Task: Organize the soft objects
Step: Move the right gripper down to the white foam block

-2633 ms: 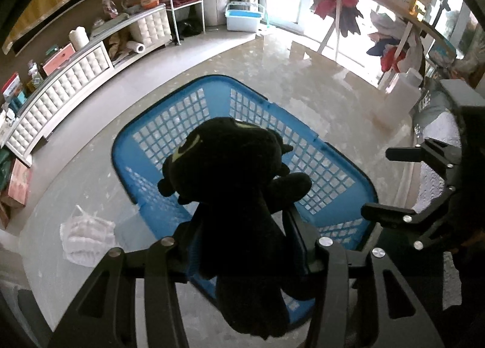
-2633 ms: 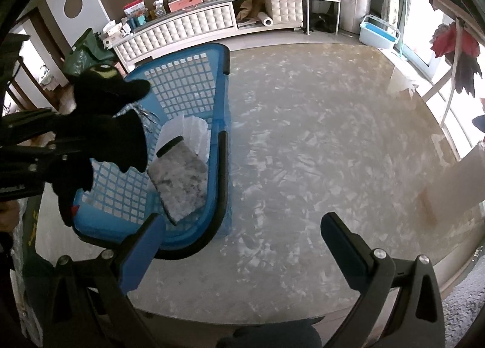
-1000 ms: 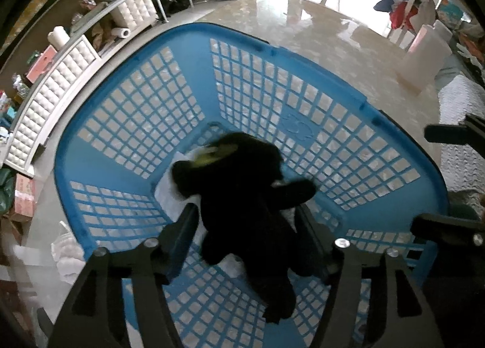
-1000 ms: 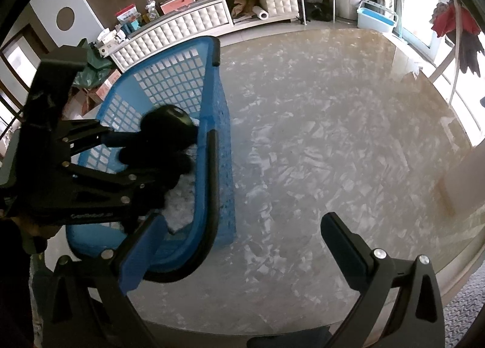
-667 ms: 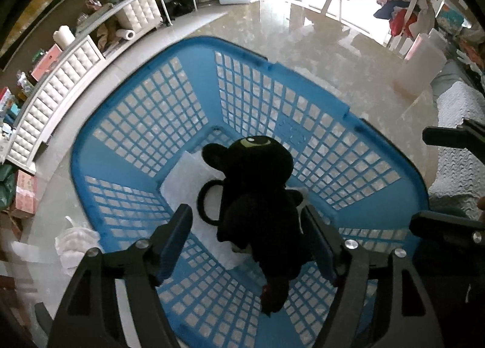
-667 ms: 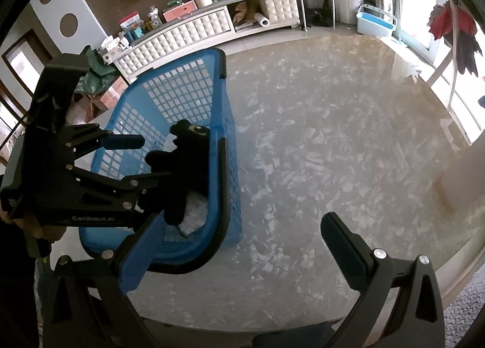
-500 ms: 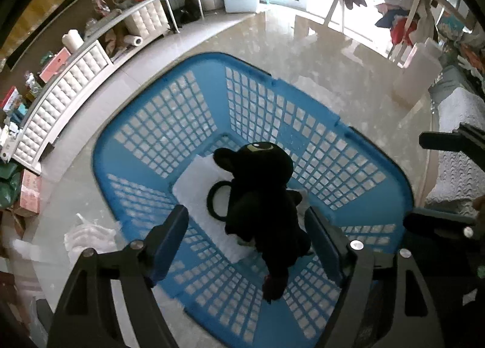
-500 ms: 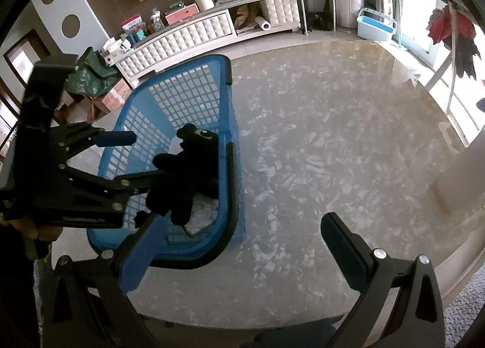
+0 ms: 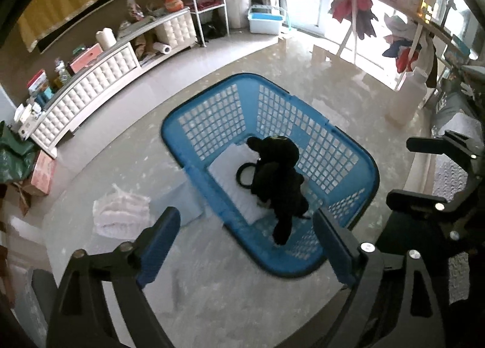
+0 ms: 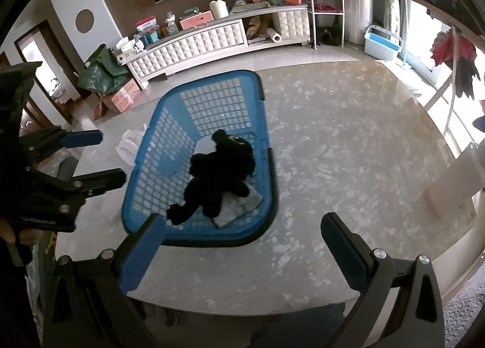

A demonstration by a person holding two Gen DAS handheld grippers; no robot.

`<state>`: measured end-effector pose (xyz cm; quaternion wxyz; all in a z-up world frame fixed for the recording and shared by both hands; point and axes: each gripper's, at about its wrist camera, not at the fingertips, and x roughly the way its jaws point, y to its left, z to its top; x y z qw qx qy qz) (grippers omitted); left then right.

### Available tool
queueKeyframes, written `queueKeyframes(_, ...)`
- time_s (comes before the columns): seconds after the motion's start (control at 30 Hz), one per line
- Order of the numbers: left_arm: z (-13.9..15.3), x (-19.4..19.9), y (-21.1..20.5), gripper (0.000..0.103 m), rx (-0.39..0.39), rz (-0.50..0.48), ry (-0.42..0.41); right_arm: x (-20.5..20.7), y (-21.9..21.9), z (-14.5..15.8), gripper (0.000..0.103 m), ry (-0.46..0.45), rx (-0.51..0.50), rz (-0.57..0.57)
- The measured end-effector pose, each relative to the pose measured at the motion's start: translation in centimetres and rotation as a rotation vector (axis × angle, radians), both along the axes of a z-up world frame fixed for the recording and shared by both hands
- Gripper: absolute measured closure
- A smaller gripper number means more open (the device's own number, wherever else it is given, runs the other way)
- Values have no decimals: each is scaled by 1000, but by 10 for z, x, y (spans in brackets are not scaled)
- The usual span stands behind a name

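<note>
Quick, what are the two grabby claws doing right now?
Left gripper: open, holding nothing; the black plush toy lies in the blue basket.
Right gripper: open, empty.

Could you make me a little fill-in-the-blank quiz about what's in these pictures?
1. The black plush toy lies inside the ____ basket.
2. Under the toy lies a white ____.
3. The left gripper holds nothing; its jaws are ____.
4. The white bag lies on the floor, ____ the basket.

Missing words: blue; pad; open; outside
</note>
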<state>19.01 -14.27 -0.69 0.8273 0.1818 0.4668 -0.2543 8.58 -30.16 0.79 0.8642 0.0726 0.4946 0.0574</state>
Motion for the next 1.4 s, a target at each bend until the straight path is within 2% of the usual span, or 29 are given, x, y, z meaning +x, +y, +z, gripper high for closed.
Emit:
queueKeyframes(0.13,10,-17,23,0,-29,29,-17,-2,17,4,0,-8,-12,33)
queueKeyframes(0.43,14,-44,72,0,-58,118,-23,-1,63,5,0,-19,-5,123)
queueKeyframes(0.67,7,-60,121,0,-82,184,2,6,99,2,0,-17,-17,212)
queueKeyframes(0.87,-2,-76,155,0,-65,238,8,16,128,-4,0,-9,-44,280)
queueKeyframes(1.13,-12,-88,198,0,-86,308,17,34,176,-17,0,7,-100,379)
queueKeyframes(1.4,-30,-88,250,0,-101,400,33,53,217,-45,0,85,-99,405)
